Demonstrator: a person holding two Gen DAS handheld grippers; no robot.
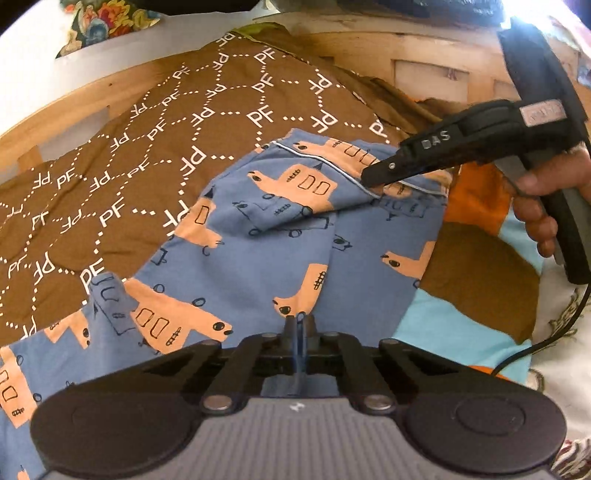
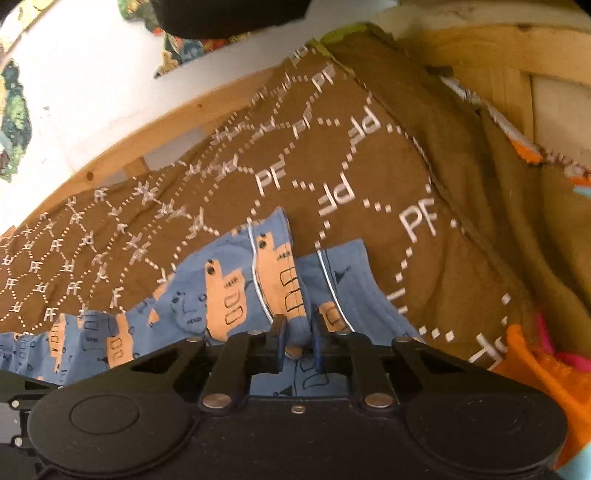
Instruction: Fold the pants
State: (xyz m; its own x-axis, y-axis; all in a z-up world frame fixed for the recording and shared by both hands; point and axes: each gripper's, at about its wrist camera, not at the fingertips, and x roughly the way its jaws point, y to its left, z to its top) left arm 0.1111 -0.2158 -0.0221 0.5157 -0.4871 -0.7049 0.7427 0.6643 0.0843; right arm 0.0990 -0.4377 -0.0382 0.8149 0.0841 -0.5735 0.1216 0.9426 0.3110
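Observation:
Blue pants (image 1: 258, 229) printed with orange vehicles lie crumpled on a brown blanket (image 1: 147, 147) marked "PF". At the bottom of the left wrist view my left gripper (image 1: 301, 323) is shut, its tips pinching the pants cloth at the near edge. My right gripper (image 1: 371, 179), held by a hand (image 1: 543, 206), comes in from the right and nips the white-piped hem at the far end. In the right wrist view the right gripper (image 2: 298, 328) is shut on a raised fold of the pants (image 2: 221, 295) beside the piping.
A wooden bed frame (image 1: 406, 48) borders the brown blanket (image 2: 369, 166) at the back. An orange, light-blue and brown patch quilt (image 1: 472, 295) lies to the right. A black cable (image 1: 546, 343) trails from the right gripper. Floral cloth (image 1: 103, 22) sits at the far left.

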